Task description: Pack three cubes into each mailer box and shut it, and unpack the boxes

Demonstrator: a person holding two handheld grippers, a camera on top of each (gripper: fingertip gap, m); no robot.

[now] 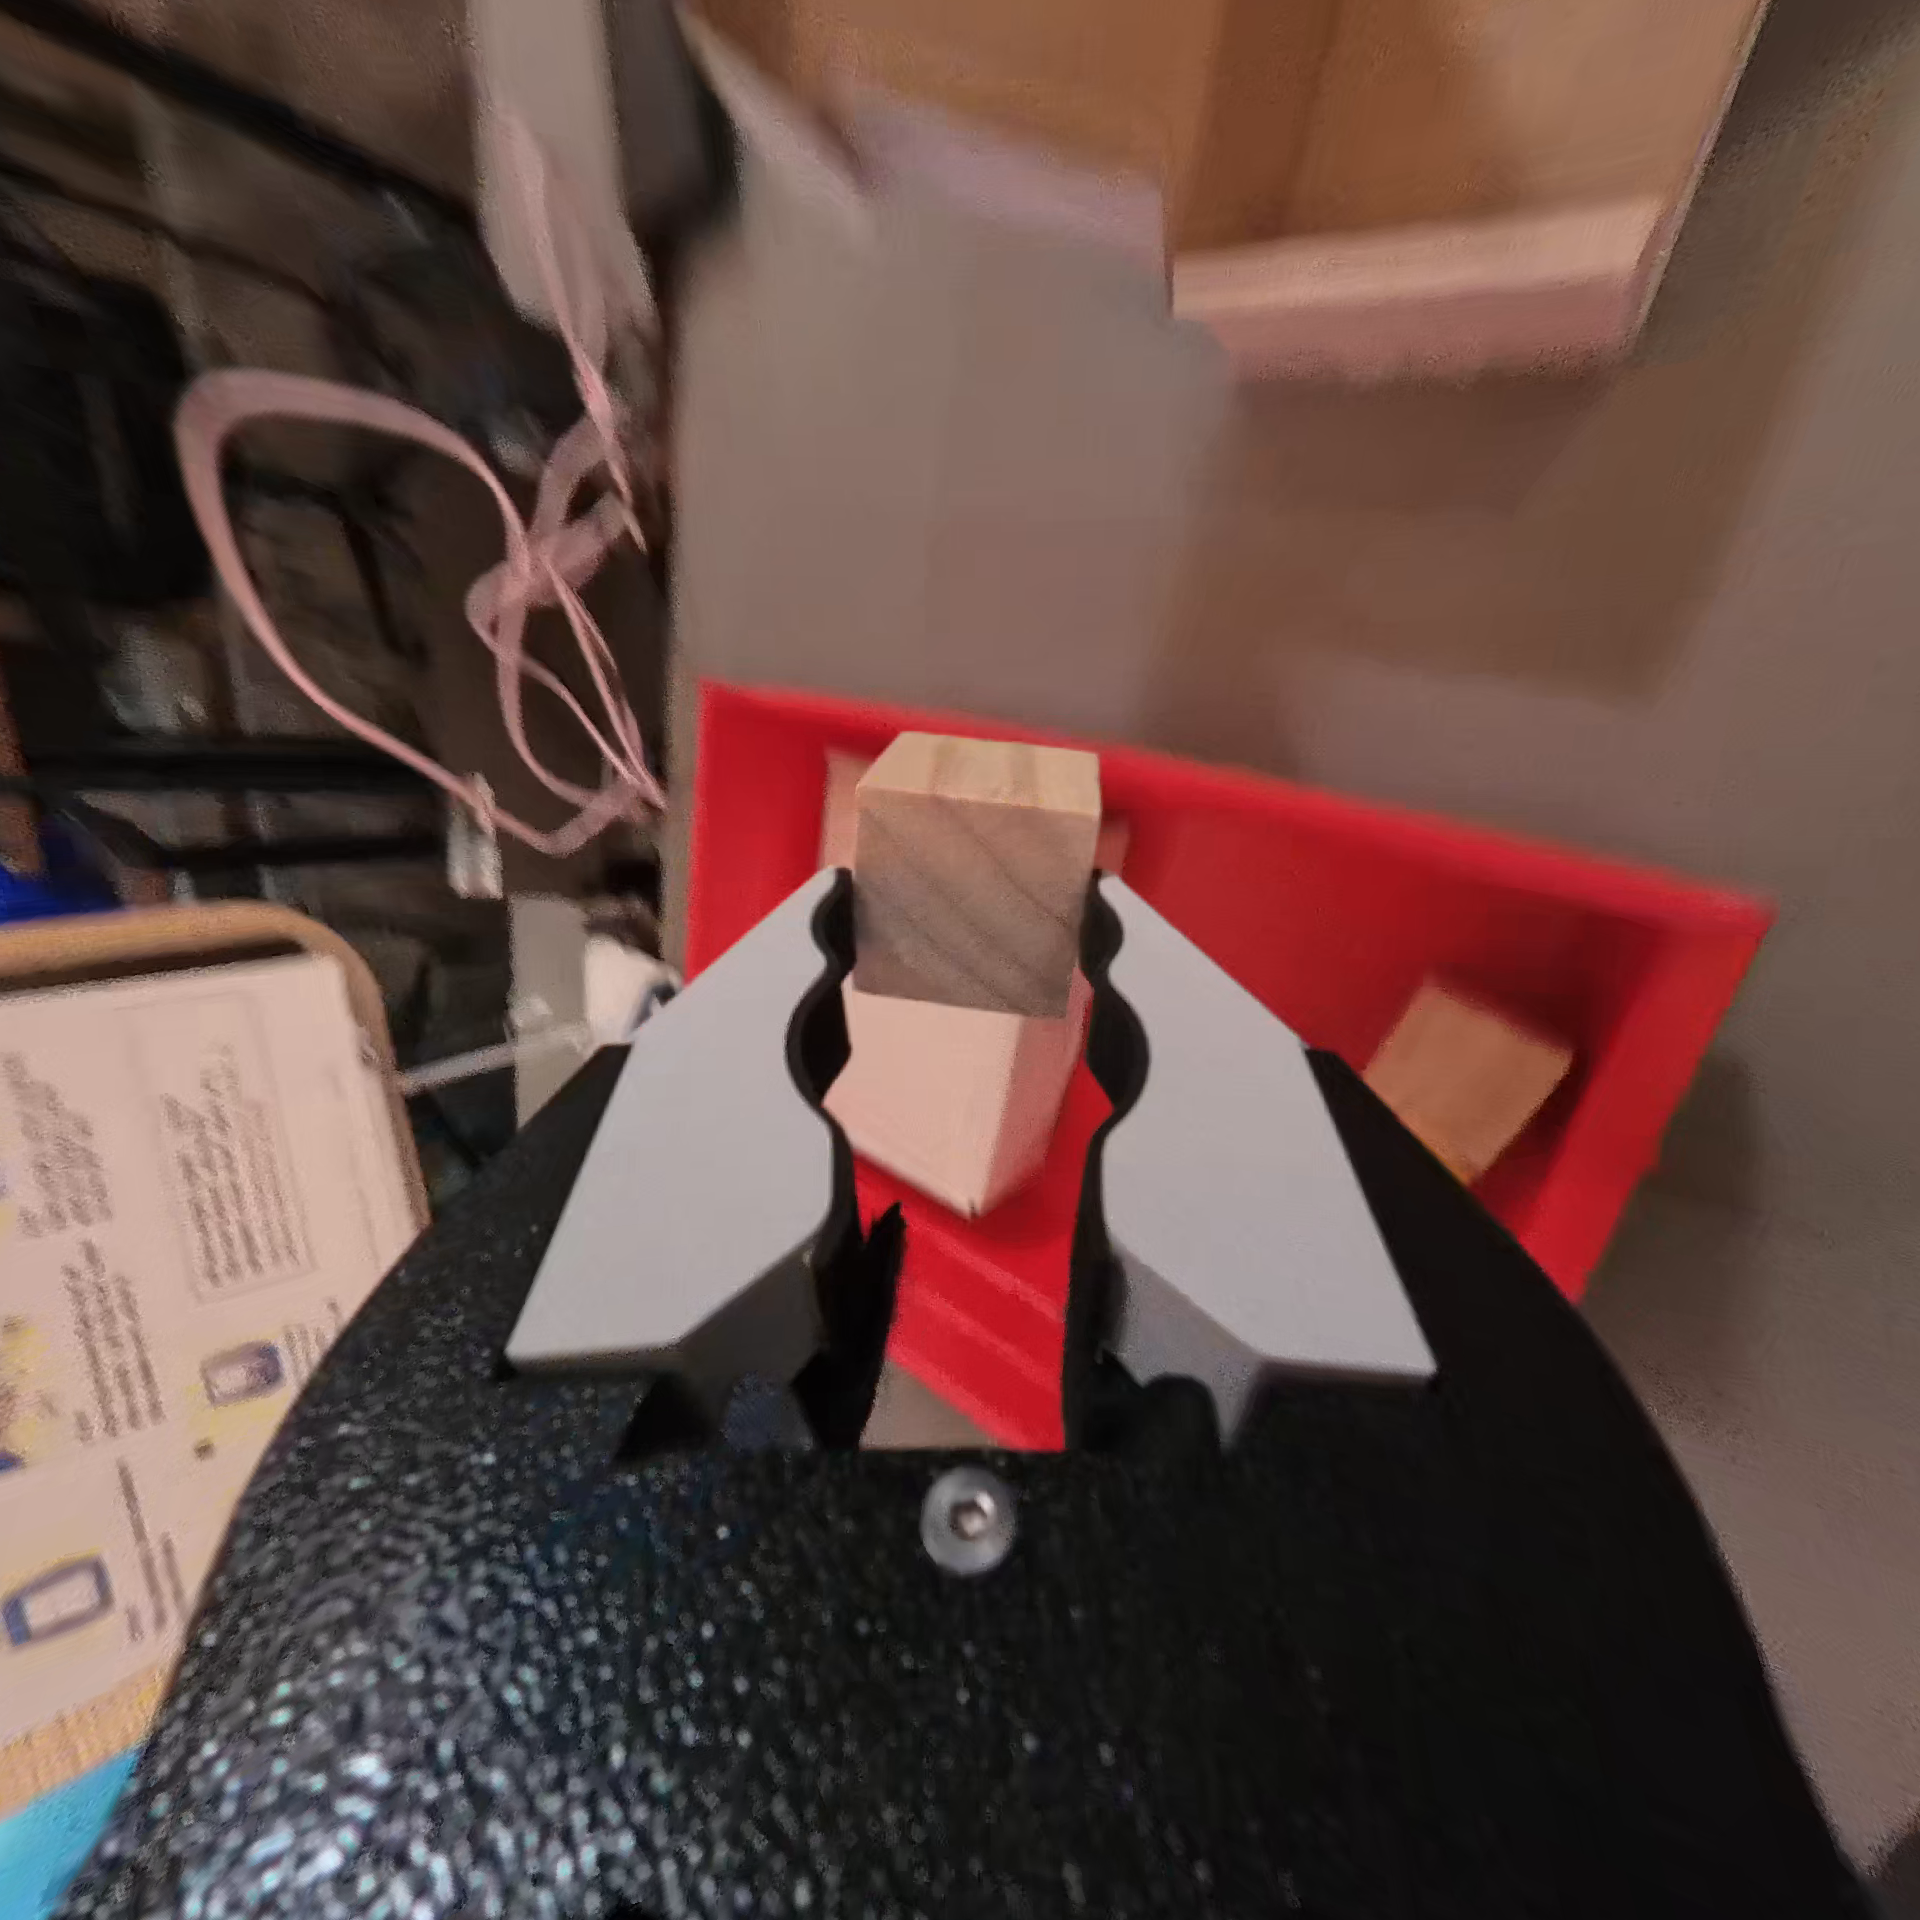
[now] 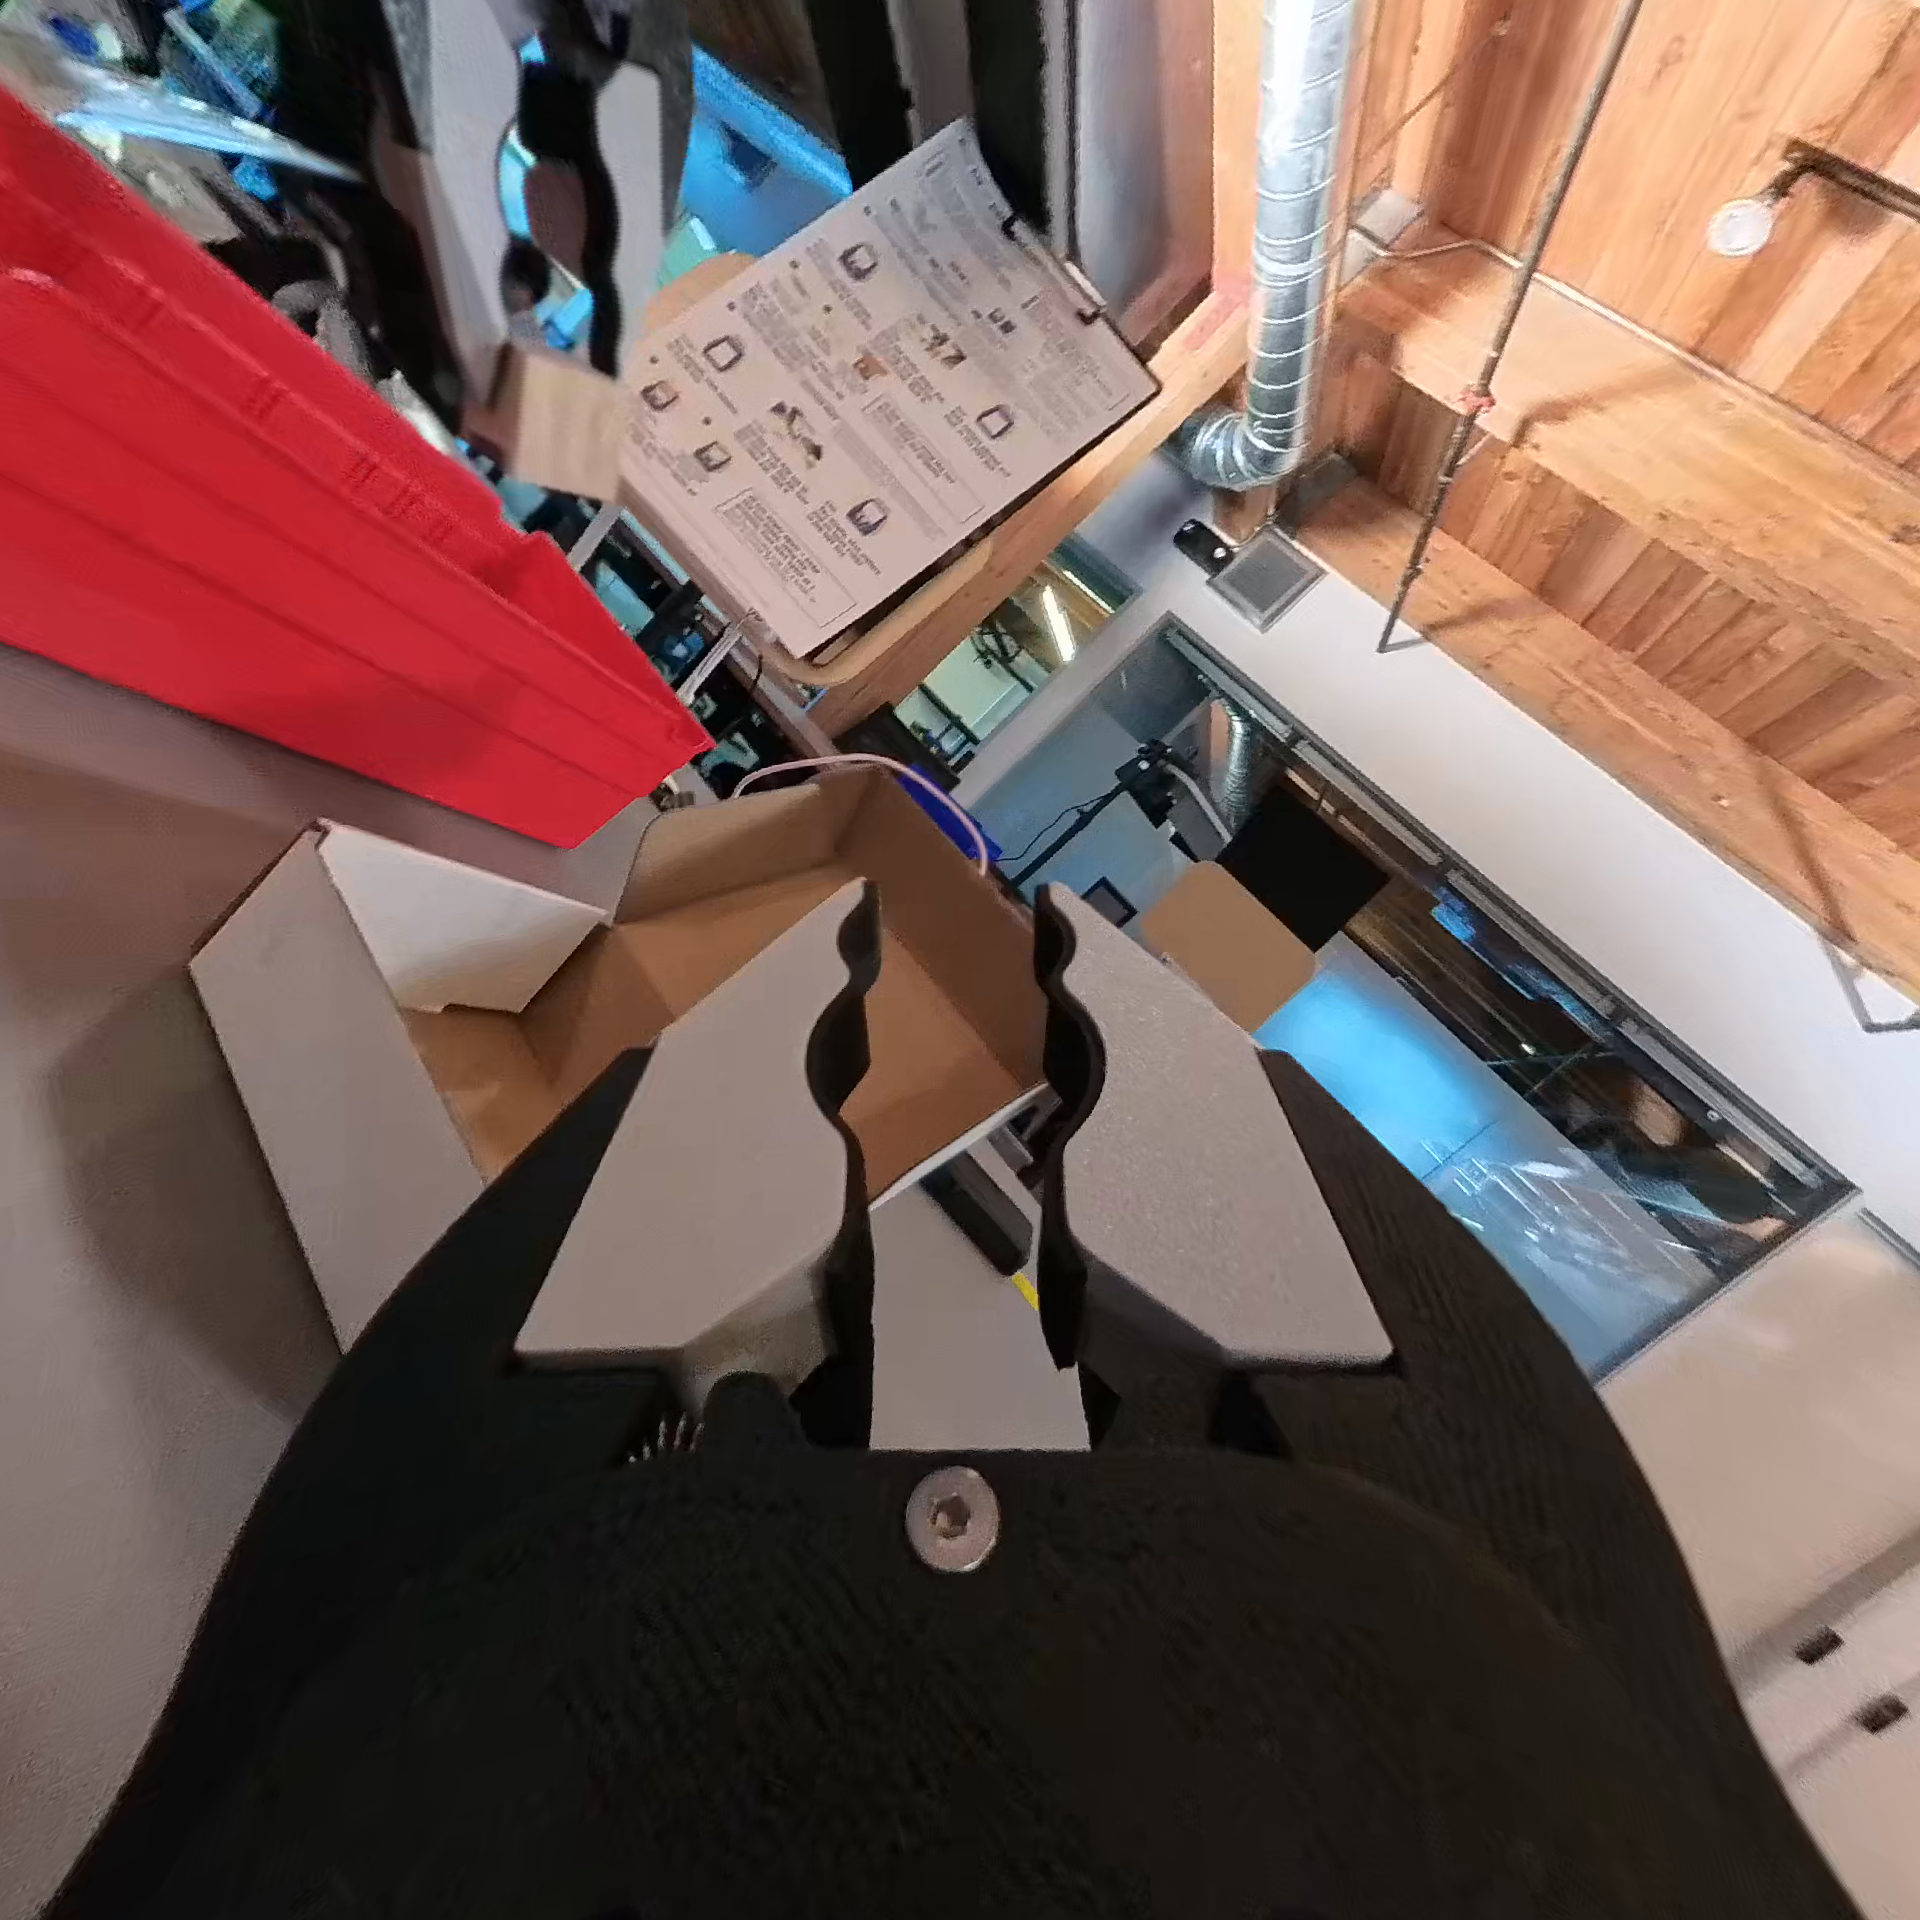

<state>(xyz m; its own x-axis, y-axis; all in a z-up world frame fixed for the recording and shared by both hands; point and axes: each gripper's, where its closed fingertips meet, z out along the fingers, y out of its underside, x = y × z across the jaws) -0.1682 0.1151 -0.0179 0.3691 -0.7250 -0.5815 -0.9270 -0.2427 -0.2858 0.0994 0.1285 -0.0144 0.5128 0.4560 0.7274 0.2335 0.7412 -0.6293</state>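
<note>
No writing can be read in either view. The one thing that bears print is a clipboard [image 2: 883, 405] with a white sheet [image 1: 156, 1247] of small pictures and dense text blocks. In the right wrist view it hangs tilted near the top middle; in the left wrist view it sits at the left edge. In both, the lines are too small or blurred to make out.

My left tongs [image 1: 971, 914] sit over the red bin [image 1: 1455, 935], walls and two loose cubes [image 1: 1470, 1081] crowding them. Over on the right, the mailer box [image 2: 727, 935] gapes open, its flaps [image 2: 312, 1039] standing around the rim.
</note>
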